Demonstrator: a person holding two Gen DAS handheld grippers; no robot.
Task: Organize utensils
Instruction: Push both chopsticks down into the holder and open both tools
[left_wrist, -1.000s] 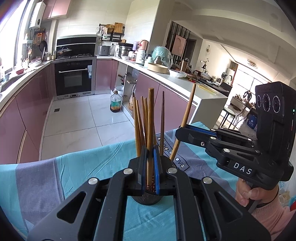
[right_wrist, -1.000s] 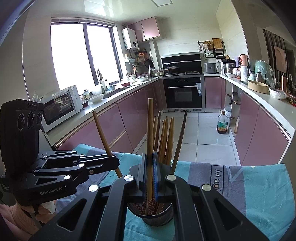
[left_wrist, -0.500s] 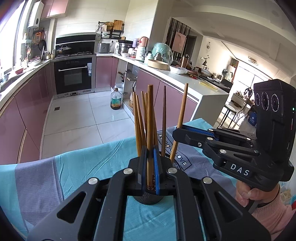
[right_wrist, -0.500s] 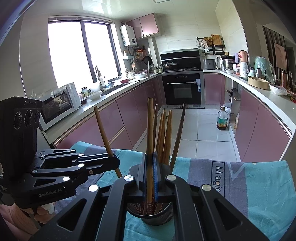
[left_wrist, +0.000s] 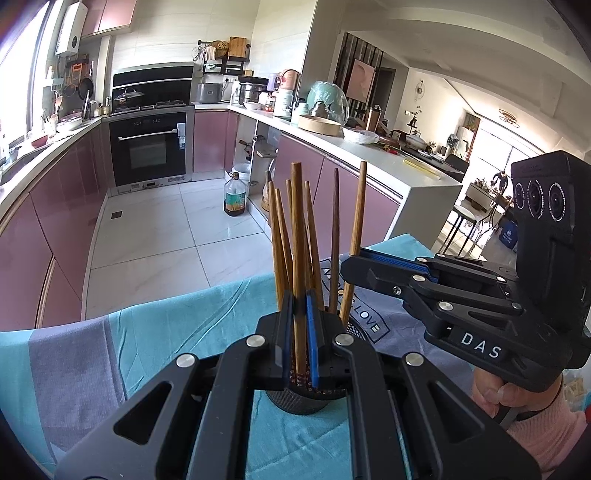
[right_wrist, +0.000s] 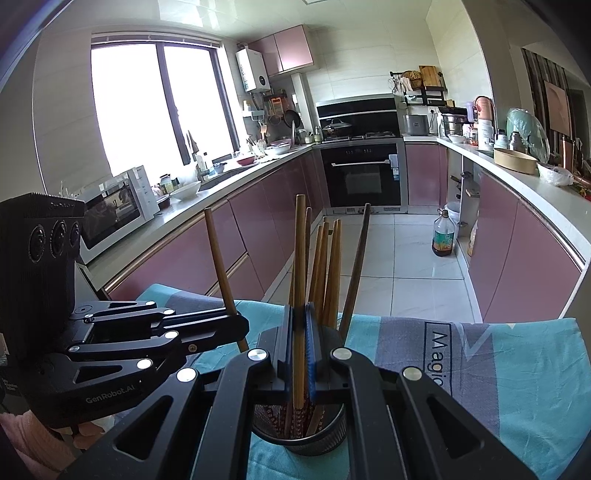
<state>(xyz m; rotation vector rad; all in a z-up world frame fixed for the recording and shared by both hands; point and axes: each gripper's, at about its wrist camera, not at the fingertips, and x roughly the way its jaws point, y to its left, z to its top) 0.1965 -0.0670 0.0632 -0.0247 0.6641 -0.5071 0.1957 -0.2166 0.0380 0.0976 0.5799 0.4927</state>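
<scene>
A black mesh holder (right_wrist: 299, 435) stands on the teal cloth (right_wrist: 517, 369) with several wooden chopsticks upright in it. It also shows in the left wrist view (left_wrist: 299, 400). My left gripper (left_wrist: 300, 332) is shut on one chopstick (left_wrist: 297, 236) whose lower end is over the holder. My right gripper (right_wrist: 300, 339) is shut on another chopstick (right_wrist: 299, 251), its patterned end down in the holder. In the left wrist view the right gripper (left_wrist: 354, 269) comes in from the right with its chopstick (left_wrist: 356, 221). In the right wrist view the left gripper (right_wrist: 236, 328) comes in from the left.
The cloth-covered table ends just past the holder; beyond is white tiled floor (left_wrist: 166, 229) with an oil bottle (left_wrist: 235, 195). Pink kitchen cabinets (right_wrist: 207, 251), an oven (right_wrist: 364, 181) and cluttered counters ring the room.
Both grippers have lowered their chopsticks a little toward the holder. The right gripper's chopstick has tilted more upright and moved closer to the bundle.
</scene>
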